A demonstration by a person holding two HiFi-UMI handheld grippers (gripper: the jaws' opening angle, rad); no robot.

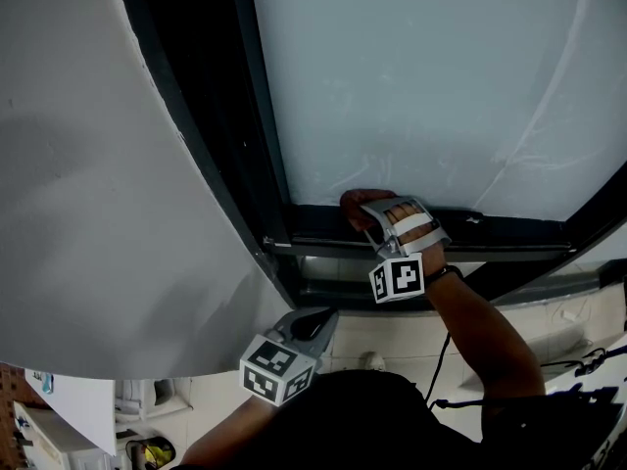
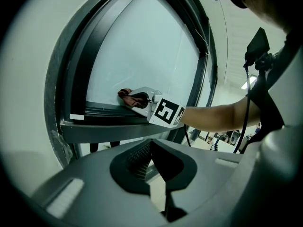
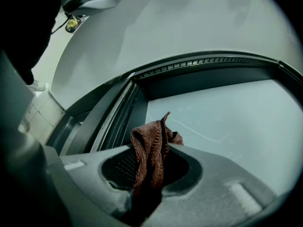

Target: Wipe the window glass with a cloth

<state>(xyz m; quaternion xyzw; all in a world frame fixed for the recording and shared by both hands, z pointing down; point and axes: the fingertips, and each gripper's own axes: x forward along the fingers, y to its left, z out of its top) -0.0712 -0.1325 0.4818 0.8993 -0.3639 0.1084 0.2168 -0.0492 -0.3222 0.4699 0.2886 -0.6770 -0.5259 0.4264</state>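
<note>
Cloth (image 3: 150, 148), brown and knitted, is clamped between the fingers of the right gripper (image 3: 150, 174). The fingers are closed tight on it, and a bunched fold sticks out past their tips. That fold is pressed to the window glass (image 1: 421, 86) at its bottom edge, close to the lower left corner and just above the dark frame (image 1: 490, 231). In the left gripper view the cloth shows as a small dark wad against the pane, right on the sill rail.

The left gripper (image 2: 158, 169) hangs lower, beside the grey wall (image 1: 88, 213) and well apart from the glass. Its fingers are pressed together with nothing between them.
</note>
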